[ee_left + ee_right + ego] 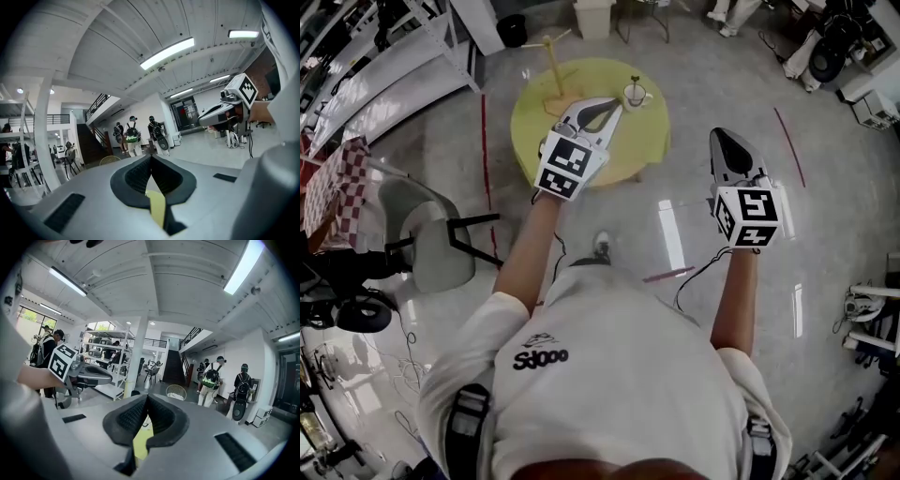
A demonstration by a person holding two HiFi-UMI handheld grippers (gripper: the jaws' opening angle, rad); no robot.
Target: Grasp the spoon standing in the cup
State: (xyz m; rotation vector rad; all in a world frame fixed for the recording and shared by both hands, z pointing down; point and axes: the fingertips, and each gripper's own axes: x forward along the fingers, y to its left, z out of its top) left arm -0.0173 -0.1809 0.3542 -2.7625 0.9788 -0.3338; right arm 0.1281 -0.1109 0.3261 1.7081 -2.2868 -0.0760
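- One cup (635, 96) holds one upright spoon (634, 82), at 2 o'clock on the round bench (530, 122), near its edge.
- Two grippers: left gripper (605, 106) over the bench, right gripper (724, 137) over open floor (694, 225); both closed, empty.

Left gripper (616, 103) shell: smooth matt grey plastic; pads (133, 176) black, ribbed, rubbery-looking. Right gripper (720, 134): same grey plastic, pads (129, 416) same ribbed black. Marker cubes matt, black print on white. Floor (694, 234) under both grippers glossy, mirrors lights. Round table (534, 127) ahead of left gripper: yellow matt top. Cup (636, 95) on it pale, looks glazed. Left of left gripper: checked cloth (333, 187), chair (431, 244) with smooth grey seat. Shirt (609, 375) white matt cloth
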